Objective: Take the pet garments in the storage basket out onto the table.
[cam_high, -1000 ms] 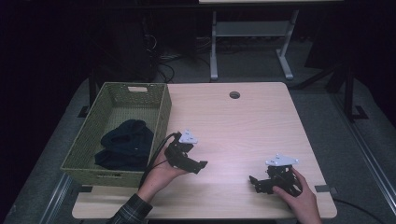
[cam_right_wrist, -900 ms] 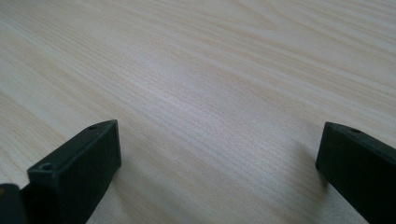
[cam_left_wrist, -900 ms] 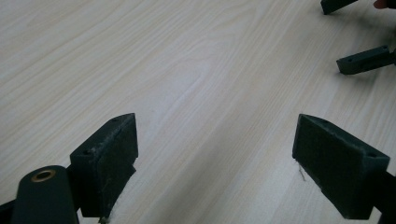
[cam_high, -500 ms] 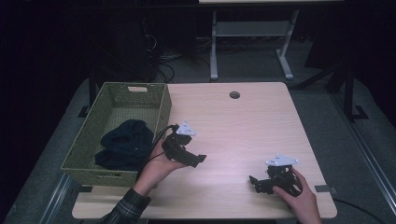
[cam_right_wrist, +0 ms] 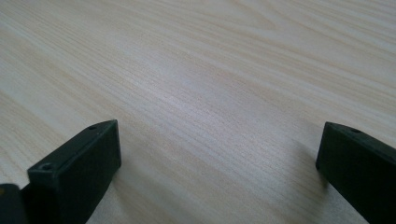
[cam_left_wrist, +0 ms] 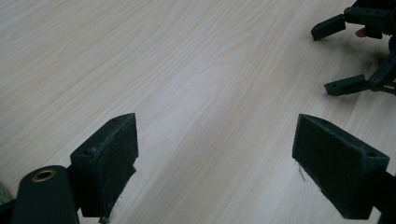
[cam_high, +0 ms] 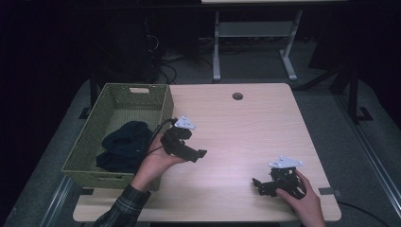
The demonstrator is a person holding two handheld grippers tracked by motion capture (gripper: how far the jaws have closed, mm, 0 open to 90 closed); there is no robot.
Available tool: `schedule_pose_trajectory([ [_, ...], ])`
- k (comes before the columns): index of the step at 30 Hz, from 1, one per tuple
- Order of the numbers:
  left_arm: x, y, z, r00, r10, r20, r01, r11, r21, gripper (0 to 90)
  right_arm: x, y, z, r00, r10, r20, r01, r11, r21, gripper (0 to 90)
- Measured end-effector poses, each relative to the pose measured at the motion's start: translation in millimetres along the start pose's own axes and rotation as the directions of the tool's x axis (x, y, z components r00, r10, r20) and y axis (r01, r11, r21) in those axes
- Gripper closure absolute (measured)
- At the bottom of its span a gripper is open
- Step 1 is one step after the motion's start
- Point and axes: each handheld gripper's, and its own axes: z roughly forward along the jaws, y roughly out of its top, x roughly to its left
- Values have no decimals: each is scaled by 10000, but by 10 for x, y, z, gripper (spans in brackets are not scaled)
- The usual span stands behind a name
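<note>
1. Since a second ago, left tongs (cam_high: 201, 153) have lifted and drifted slightly toward the far end of the basket (cam_high: 116, 97), staying just beside its right wall; right tongs (cam_high: 256, 184) have not shifted.
2. Basket: green woven, on the left part of the worktop (cam_high: 246, 123). Dark cloth (cam_high: 124, 144) lies bundled inside it, toward the near end.
3. Left tongs: held in the person's left hand (cam_high: 153, 165), raised off the worktop, just right of the basket, pointing away from it toward the right tongs. Jaws stand wide apart, nothing between them; in the left gripper view only bare wood grain lies between the pads (cam_left_wrist: 109, 163).
4. Right tongs: well apart from the basket, near the worktop's near-right corner, held low by the right hand (cam_high: 302, 198), pointing back toward the basket. Jaws apart and empty; right gripper view has plain worktop (cam_right_wrist: 210, 93) between the pads (cam_right_wrist: 79, 163).
5. Left gripper view also catches the right tongs (cam_left_wrist: 338, 56) farther off at upper right, jaws spread.
6. Cloth sits clear of both tongs; the basket wall stands between it and the left tongs.
7. Round cable hole (cam_high: 237, 96) in the worktop, right of the basket's far end.
</note>
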Motion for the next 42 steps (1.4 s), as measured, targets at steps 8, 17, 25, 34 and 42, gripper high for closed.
schedule_pose_trajectory([
  [8,55,-4,-95,9999,-93,96,91,9999,129,140,-1,0,0,10000,-14,-1,14,10000,-6,0],
  [17,168,-25,-265,9995,-308,-52,308,9995,-122,140,1,0,0,10000,2,0,-2,10000,2,0],
  [25,276,-70,-404,9986,-466,-241,460,9986,-250,140,1,0,0,10000,2,-1,-2,10000,0,0],
  [34,385,-113,-577,9965,-671,-493,645,9965,-528,140,0,0,0,10000,-4,2,4,10000,-1,0],
  [42,474,-167,-699,9932,-864,-776,807,9940,-735,140,4,-3,-3,10000,26,-16,-26,10000,16,0],
])
